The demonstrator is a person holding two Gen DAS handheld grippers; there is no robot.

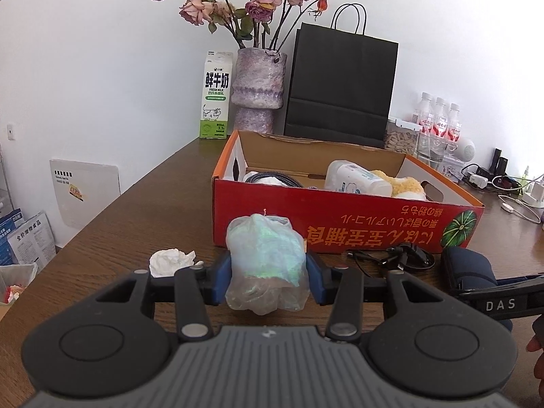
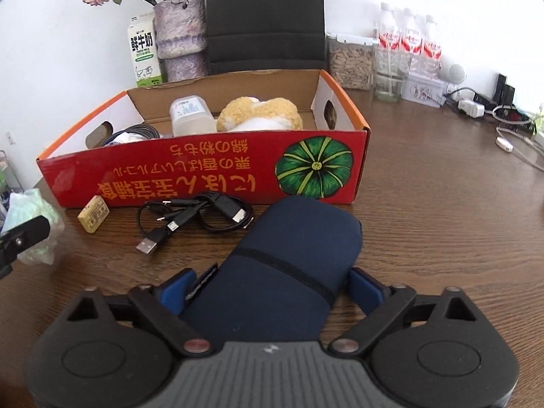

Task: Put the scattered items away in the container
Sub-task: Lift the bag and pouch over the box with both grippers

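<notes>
While the left hand-held gripper (image 1: 268,277) pinches a crinkled clear plastic bag (image 1: 267,265) of pale green stuff at lower centre, the right hand-held gripper (image 2: 272,289) clamps a soft navy fabric pouch (image 2: 289,261).

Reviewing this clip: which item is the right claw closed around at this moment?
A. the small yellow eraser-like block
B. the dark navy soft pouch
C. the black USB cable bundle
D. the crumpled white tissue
B. In the right wrist view the dark navy soft pouch sits between the blue pads of the right claw, while the black USB cable bundle and the small yellow block lie loose on the table in front of the red box.
</notes>
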